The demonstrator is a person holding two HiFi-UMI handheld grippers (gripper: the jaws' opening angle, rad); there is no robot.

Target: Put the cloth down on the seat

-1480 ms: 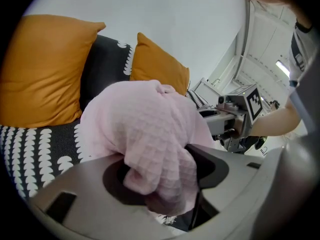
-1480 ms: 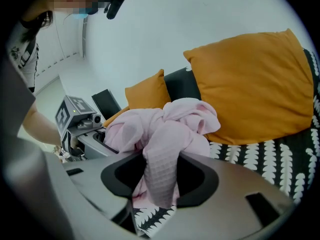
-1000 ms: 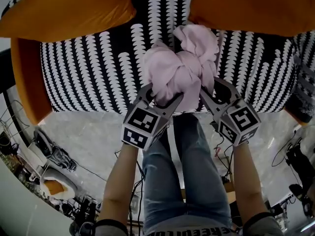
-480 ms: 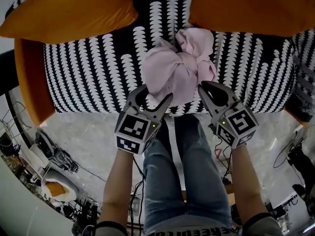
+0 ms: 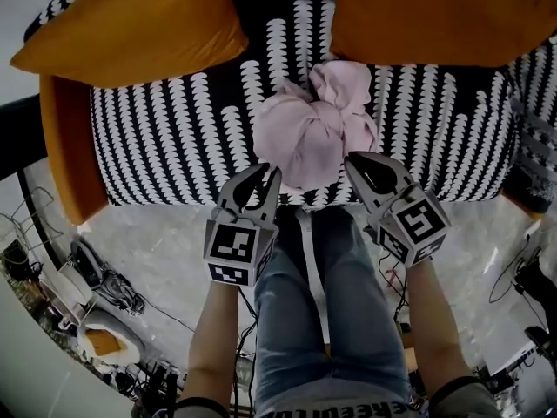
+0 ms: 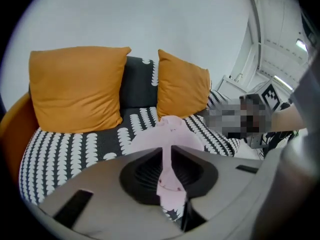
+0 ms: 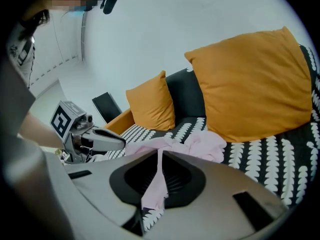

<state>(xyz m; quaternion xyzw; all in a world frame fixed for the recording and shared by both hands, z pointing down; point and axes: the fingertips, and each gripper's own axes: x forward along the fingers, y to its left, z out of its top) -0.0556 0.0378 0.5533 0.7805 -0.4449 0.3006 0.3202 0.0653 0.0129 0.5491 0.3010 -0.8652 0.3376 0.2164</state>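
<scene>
A crumpled pink cloth (image 5: 313, 129) lies on the black-and-white patterned seat (image 5: 174, 138), near its front edge. My left gripper (image 5: 268, 174) hovers just before the cloth's near left edge. Its jaws are closing to a narrow slit with nothing between them. My right gripper (image 5: 355, 158) sits at the cloth's near right edge, jaws also closing and holding nothing. In the left gripper view the cloth (image 6: 170, 134) shows through the slit beyond the gripper (image 6: 166, 151). The right gripper view shows the same: the cloth (image 7: 200, 144) beyond the gripper (image 7: 160, 154).
Two orange cushions (image 5: 130, 24) (image 5: 444, 11) lean at the back of the seat. An orange armrest (image 5: 65, 146) bounds the left end. The person's legs (image 5: 331, 303) stand against the seat front. Cables and gear (image 5: 96, 277) lie on the floor to the left.
Both grippers let go of the cloth and drew back toward the seat's front edge. Their jaws went from wide apart to nearly together. The cloth stayed on the seat.
</scene>
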